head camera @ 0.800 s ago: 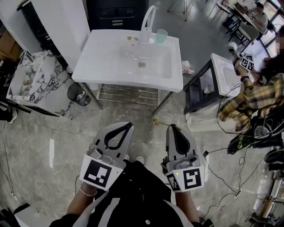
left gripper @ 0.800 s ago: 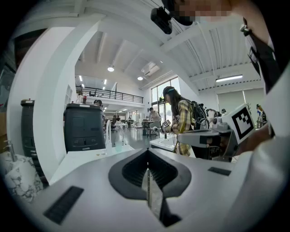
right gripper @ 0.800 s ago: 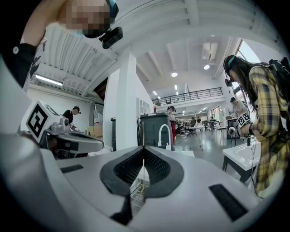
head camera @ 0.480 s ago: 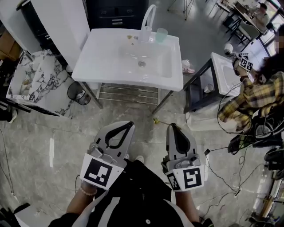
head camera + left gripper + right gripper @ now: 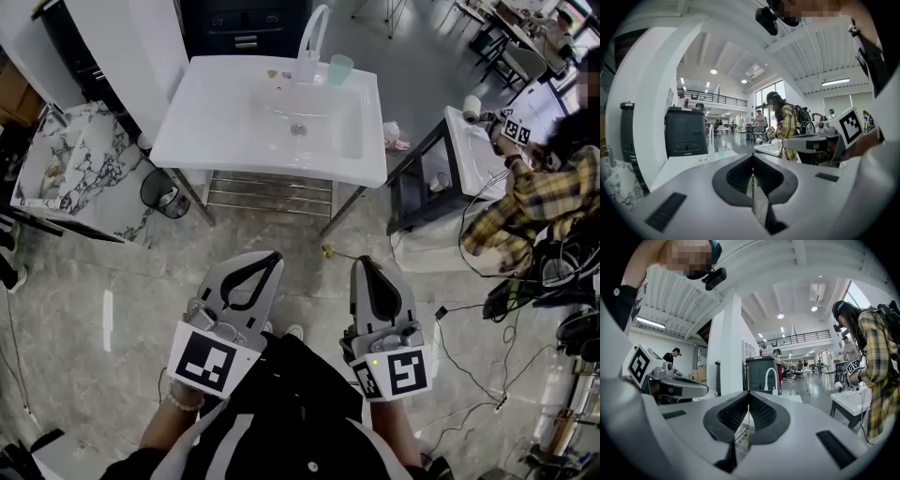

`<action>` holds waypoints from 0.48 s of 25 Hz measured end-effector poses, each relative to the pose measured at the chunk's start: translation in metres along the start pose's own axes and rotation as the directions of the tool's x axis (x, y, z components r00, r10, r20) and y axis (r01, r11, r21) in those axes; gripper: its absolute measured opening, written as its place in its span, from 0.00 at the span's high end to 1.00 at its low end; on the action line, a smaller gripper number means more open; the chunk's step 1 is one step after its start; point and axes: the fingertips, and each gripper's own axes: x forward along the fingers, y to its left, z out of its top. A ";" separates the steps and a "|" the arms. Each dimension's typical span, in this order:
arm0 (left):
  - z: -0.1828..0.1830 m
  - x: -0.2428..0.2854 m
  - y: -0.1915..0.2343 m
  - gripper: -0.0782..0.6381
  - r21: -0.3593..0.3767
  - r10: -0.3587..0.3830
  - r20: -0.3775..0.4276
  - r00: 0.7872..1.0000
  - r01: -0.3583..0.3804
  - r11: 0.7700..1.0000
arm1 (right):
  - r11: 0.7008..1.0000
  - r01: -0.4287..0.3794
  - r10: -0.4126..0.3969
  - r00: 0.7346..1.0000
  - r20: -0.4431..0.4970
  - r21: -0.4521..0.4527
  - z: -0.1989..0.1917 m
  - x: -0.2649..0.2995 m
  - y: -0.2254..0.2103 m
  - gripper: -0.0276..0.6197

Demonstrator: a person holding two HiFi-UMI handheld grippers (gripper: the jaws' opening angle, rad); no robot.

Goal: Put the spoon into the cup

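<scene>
A pale green cup (image 5: 340, 70) stands at the back of the white sink table (image 5: 202, 131), right of the curved faucet (image 5: 315, 33). A small yellowish item (image 5: 273, 73) lies left of the faucet; I cannot tell whether it is the spoon. My left gripper (image 5: 271, 259) and right gripper (image 5: 364, 266) are held close to my body, over the floor and well short of the table. Both are shut with nothing between the jaws, as the left gripper view (image 5: 752, 169) and right gripper view (image 5: 749, 405) show.
A wire rack (image 5: 272, 192) sits under the sink table. A marble slab (image 5: 56, 169) and a black bin (image 5: 159, 192) are at the left. At the right, a person in a plaid shirt (image 5: 525, 216) works at a second white sink (image 5: 469, 155). Cables (image 5: 469, 347) trail on the floor.
The head view has shifted slightly, so the sink table sits a little higher in the picture. Both grippers stay shut in the same place.
</scene>
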 end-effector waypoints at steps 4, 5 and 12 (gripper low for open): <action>0.000 -0.002 0.001 0.90 -0.006 -0.003 0.002 1.000 0.003 1.000 | 1.000 0.001 -0.001 1.000 -0.001 -0.003 0.001 0.000 0.004 0.94; 0.000 -0.003 0.002 0.90 -0.008 -0.004 0.002 1.000 0.004 1.000 | 1.000 0.002 -0.002 1.000 -0.001 -0.004 0.001 0.000 0.005 0.94; -0.001 -0.007 0.003 0.90 0.006 -0.019 0.009 1.000 0.019 1.000 | 1.000 0.014 -0.014 1.000 -0.005 0.006 -0.002 0.000 0.010 0.94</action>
